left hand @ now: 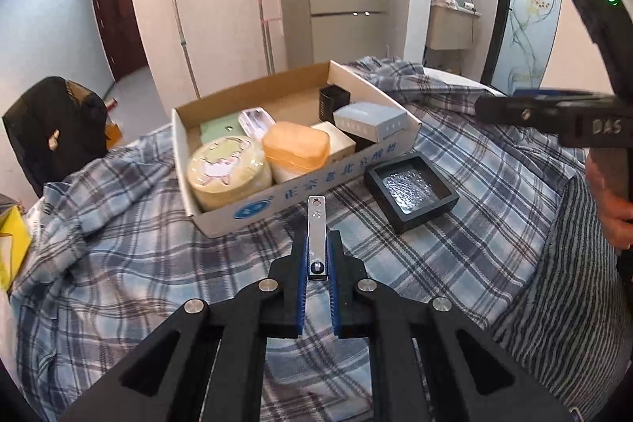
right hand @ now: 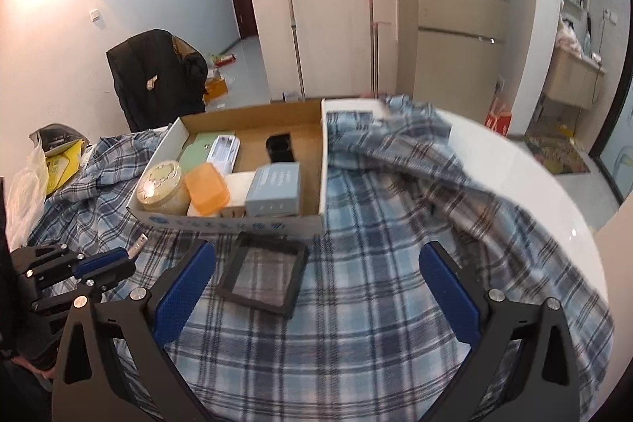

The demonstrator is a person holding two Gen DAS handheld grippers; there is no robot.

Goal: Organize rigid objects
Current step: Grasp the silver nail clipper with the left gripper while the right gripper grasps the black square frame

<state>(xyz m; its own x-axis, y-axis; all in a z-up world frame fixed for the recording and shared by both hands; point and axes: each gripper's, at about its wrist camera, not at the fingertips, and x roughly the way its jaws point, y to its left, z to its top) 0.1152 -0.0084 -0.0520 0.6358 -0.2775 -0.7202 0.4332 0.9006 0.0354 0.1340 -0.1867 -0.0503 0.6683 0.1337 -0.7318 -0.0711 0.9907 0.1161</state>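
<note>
My left gripper (left hand: 317,244) is shut on a silver nail clipper (left hand: 316,232), held above the plaid cloth just in front of the cardboard box (left hand: 300,194). The box (right hand: 237,222) holds a round cream tin (left hand: 227,173), an orange case (left hand: 296,145), a grey-blue box (left hand: 370,119), a black cup (left hand: 334,101) and a white case (left hand: 257,121). A black square frame box (left hand: 411,190) lies on the cloth right of the clipper; it also shows in the right wrist view (right hand: 263,275). My right gripper (right hand: 316,263) is open and empty above the cloth, the frame box by its left finger.
A plaid cloth (right hand: 376,303) covers a round white table (right hand: 546,184). A chair with a black jacket (right hand: 158,78) stands beyond on the left. A yellow bag (right hand: 63,161) sits at the left edge. Mop handles (right hand: 292,18) lean on the wall.
</note>
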